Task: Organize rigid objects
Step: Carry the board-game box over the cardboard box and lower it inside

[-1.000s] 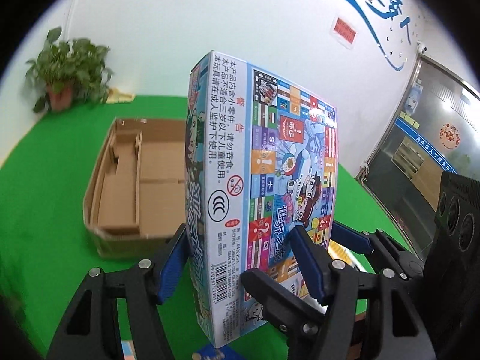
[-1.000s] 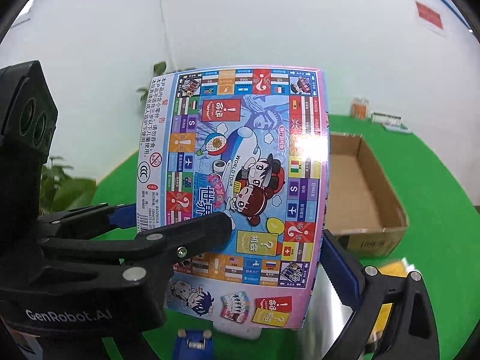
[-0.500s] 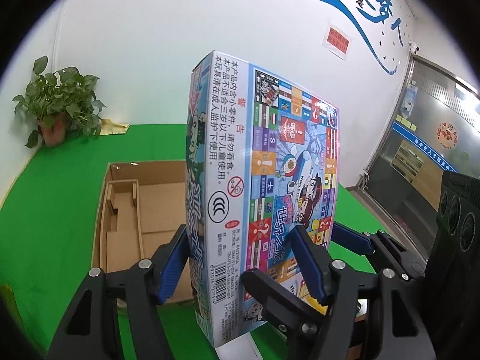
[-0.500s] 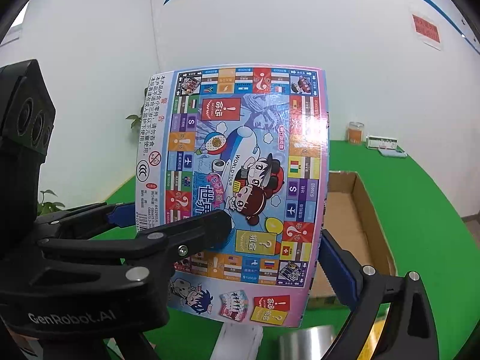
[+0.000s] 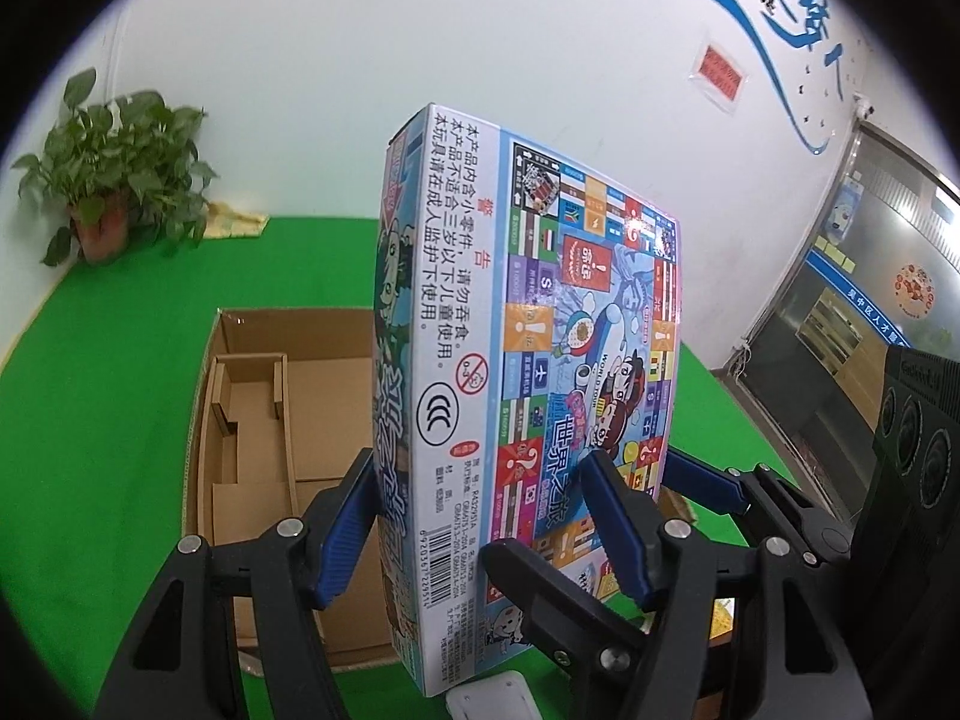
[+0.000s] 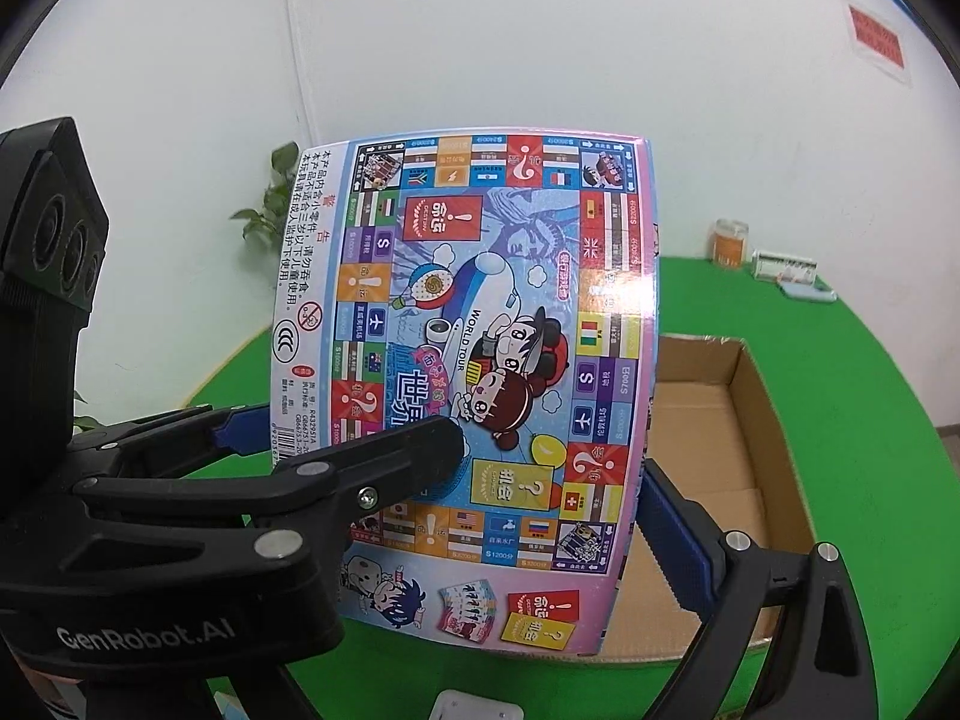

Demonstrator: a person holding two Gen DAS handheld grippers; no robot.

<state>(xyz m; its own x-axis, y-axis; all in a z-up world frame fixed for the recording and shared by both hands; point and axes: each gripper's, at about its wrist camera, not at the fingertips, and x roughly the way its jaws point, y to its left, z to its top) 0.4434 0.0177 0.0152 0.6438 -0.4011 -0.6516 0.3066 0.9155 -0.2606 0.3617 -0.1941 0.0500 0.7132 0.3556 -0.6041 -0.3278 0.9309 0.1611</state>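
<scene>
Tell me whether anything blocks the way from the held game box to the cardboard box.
Nothing visible does. The colourful board game box, held upright by the left gripper and right gripper, is just in front of the open brown cardboard box, whose large compartment looks empty.

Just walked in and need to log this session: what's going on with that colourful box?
A person is using two handheld grippers. The left gripper is shut on the board game box, holding it upright in the air. The right gripper straddles the same box across its width, though its grip cannot be judged. Behind the game lies an open cardboard box on the green table.
</scene>
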